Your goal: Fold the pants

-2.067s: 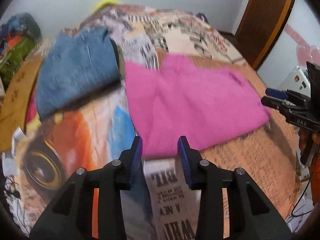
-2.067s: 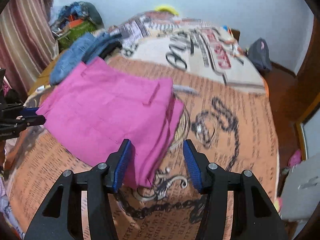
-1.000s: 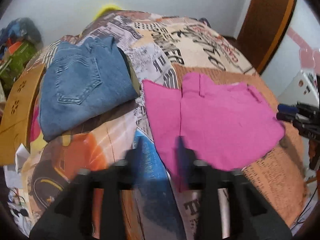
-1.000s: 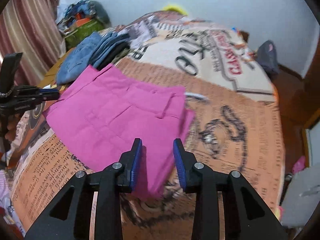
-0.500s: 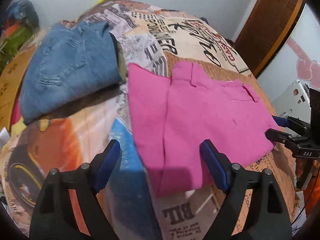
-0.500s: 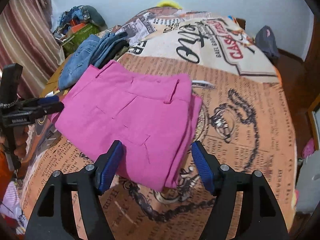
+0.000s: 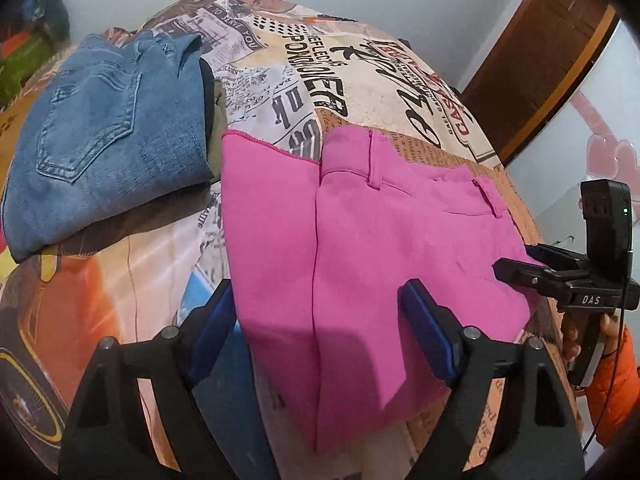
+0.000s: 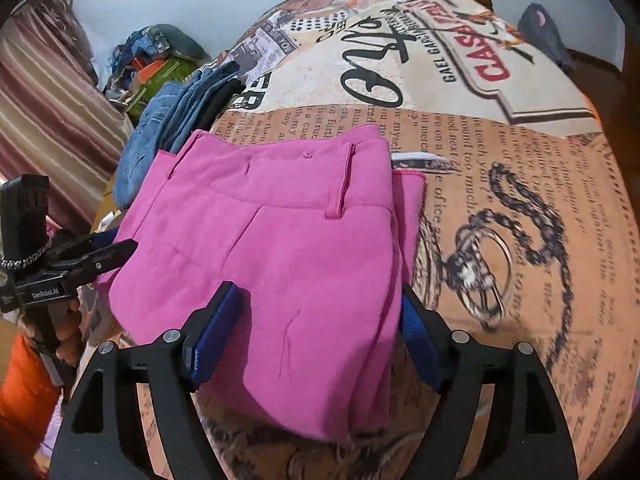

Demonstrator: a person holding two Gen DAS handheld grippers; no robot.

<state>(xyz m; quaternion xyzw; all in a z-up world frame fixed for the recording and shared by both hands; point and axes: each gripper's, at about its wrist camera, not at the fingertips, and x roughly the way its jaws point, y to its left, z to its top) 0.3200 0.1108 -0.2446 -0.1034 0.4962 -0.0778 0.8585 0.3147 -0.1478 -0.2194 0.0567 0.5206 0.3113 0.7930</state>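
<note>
The folded pink pants (image 7: 360, 248) were laid near the bed's (image 8: 520, 200) front edge, beside folded jeans (image 7: 108, 140). The left gripper (image 7: 316, 328) and right gripper (image 8: 316, 328) were spread wide, nothing pinched.

Both grippers are showing black angular frames with silver screw heads and ribbed blue pads (image 7: 426, 330) on the fingers. The right gripper (image 7: 520, 268) is bearing white "DAS" lettering and a glowing green light. The left gripper (image 8: 116, 246) is reading "GenRobot.AI". Orange sleeves (image 8: 24, 384) are covering the wrists; bare fingers (image 7: 570, 336) are showing.
</note>
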